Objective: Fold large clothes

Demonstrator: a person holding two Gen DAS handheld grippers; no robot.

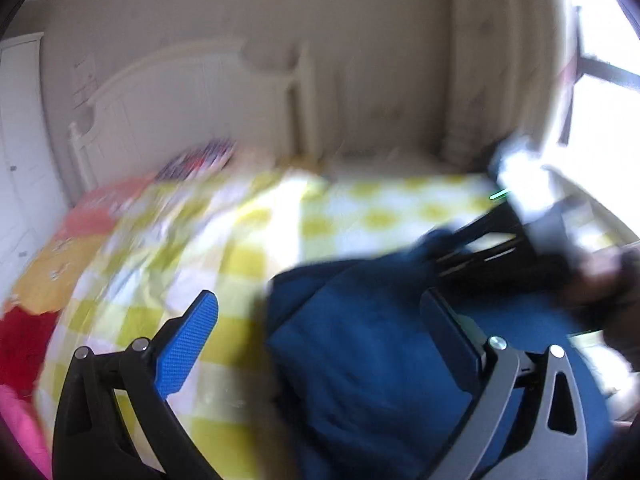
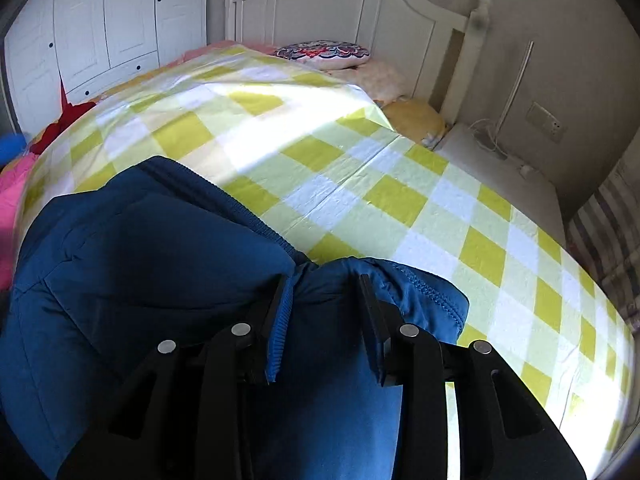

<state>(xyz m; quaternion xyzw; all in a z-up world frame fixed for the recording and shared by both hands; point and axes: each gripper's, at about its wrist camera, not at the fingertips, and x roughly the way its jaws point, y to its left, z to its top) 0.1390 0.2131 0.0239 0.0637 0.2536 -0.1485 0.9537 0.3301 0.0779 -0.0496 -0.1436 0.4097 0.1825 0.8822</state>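
A padded blue jacket (image 2: 140, 260) lies bunched at the near edge of a bed covered by a yellow-and-white checked sheet (image 2: 360, 180). My right gripper (image 2: 324, 300) is shut on a fold of the jacket, and blue cloth fills the gap between its black fingers. In the blurred left wrist view, the jacket (image 1: 360, 360) lies low and right. The right gripper (image 1: 448, 248) bites its upper edge there, held by a hand (image 1: 616, 280). My left gripper (image 1: 320, 320) stands wide open above the jacket's left edge, holding nothing.
A white headboard (image 2: 340, 0) and a patterned pillow (image 2: 324, 52) are at the bed's far end. White wardrobe doors (image 2: 100, 20) stand at the left. Red and pink clothes (image 2: 12, 188) lie at the bed's left side. A white bedside surface with cables (image 2: 500, 168) is at the right.
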